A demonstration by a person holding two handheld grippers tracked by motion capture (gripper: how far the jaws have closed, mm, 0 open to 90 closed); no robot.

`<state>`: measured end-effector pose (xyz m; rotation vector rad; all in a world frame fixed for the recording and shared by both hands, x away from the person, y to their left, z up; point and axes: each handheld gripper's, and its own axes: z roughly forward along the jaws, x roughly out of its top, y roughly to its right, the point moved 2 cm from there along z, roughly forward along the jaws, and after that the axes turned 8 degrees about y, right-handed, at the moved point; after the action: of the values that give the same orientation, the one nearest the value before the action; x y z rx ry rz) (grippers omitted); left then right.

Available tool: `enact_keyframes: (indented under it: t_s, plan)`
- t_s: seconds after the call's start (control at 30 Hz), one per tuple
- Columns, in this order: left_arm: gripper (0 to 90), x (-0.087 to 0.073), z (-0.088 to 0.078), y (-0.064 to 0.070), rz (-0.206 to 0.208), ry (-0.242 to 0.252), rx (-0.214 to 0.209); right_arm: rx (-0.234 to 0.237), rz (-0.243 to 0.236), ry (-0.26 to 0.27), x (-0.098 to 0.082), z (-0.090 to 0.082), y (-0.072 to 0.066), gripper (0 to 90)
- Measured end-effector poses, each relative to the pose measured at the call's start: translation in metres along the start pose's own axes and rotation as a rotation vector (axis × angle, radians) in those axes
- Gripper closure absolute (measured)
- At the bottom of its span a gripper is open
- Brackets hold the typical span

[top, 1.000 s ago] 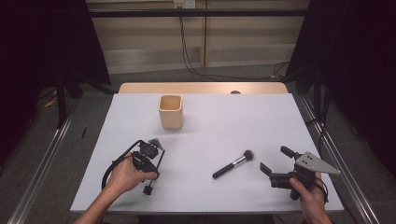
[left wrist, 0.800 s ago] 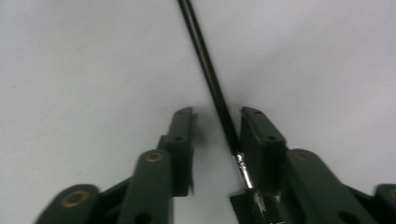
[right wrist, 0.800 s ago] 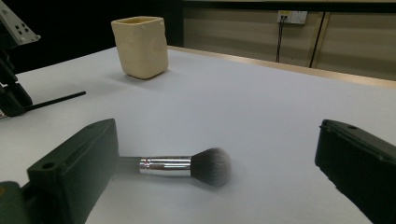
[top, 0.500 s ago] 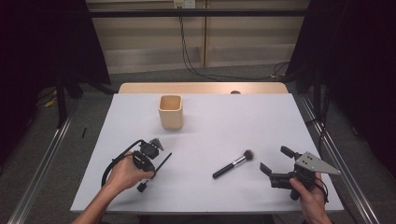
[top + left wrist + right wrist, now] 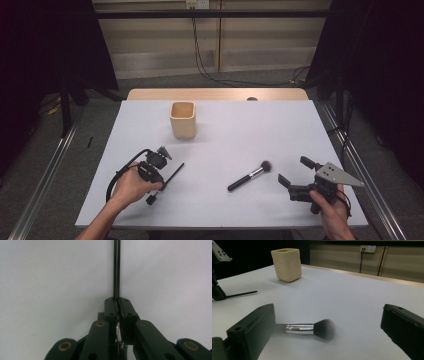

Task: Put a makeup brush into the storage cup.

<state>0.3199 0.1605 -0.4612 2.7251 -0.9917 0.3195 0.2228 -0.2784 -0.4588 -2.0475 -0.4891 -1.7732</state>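
My left tongs (image 5: 167,175) are pinched shut on a thin black stick-like tool (image 5: 174,171), probably a slender brush or liner, and they have only just finished closing on it. In the left gripper view the thin shaft (image 5: 116,267) runs straight out from between the pressed pads, lying low over the white table (image 5: 240,130). Its far tip is out of that frame, so I cannot tell what kind of head it carries.

As I judge it, the step in hand is to lift this stick and carry it to the cream square ceramic cup (image 5: 182,119) standing further back on the table. To do that well I should keep the pinch firm, since the shaft is narrow and could roll or swivel between the pads. I should raise it straight off the table before swinging toward the cup, then tip the free end down into the mouth without knocking the rim.

My right tongs (image 5: 295,174) are spread wide and hold nothing. Just beyond them lies a black-handled makeup brush with a silver ferrule and dark fluffy head (image 5: 310,328), flat on the table, apart from the cup.
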Motion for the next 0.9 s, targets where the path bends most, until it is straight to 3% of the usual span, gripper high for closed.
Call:
enact_keyframes:
  t_s: [0.07, 0.1, 0.27, 0.53, 0.7, 0.77, 0.83, 0.9]
  plan:
    - [86.0, -0.002, -0.001, -0.002, -0.007, 0.021, -0.009, 0.000, 0.006, 0.001, 0.000, 0.000, 0.000, 0.0]
    - [86.0, -0.002, -0.002, -0.003, 0.021, 0.039, -0.003, 0.000, 0.004, 0.000, 0.000, 0.000, 0.000, 0.0]
    - [86.0, -0.006, -0.007, -0.007, 0.007, 0.093, 0.009, 0.000, 0.001, 0.000, 0.000, 0.000, 0.000, 0.0]
    - [85.9, -0.007, -0.028, -0.013, -0.030, 0.286, -0.059, -0.002, 0.002, 0.002, 0.000, 0.001, 0.000, 0.0]
    - [85.9, -0.009, -0.034, -0.014, -0.050, 0.348, -0.051, -0.004, 0.000, 0.003, 0.000, 0.000, 0.000, 0.0]
    - [85.9, -0.010, -0.035, -0.013, -0.033, 0.393, -0.057, -0.004, 0.001, 0.004, 0.000, 0.000, 0.000, 0.0]
    - [85.9, -0.012, -0.037, -0.013, -0.035, 0.459, -0.066, -0.004, 0.000, 0.004, 0.000, 0.000, 0.000, 0.0]
    - [85.9, -0.013, -0.038, -0.015, -0.050, 0.490, -0.065, -0.004, -0.004, 0.003, 0.000, 0.000, 0.000, 0.0]
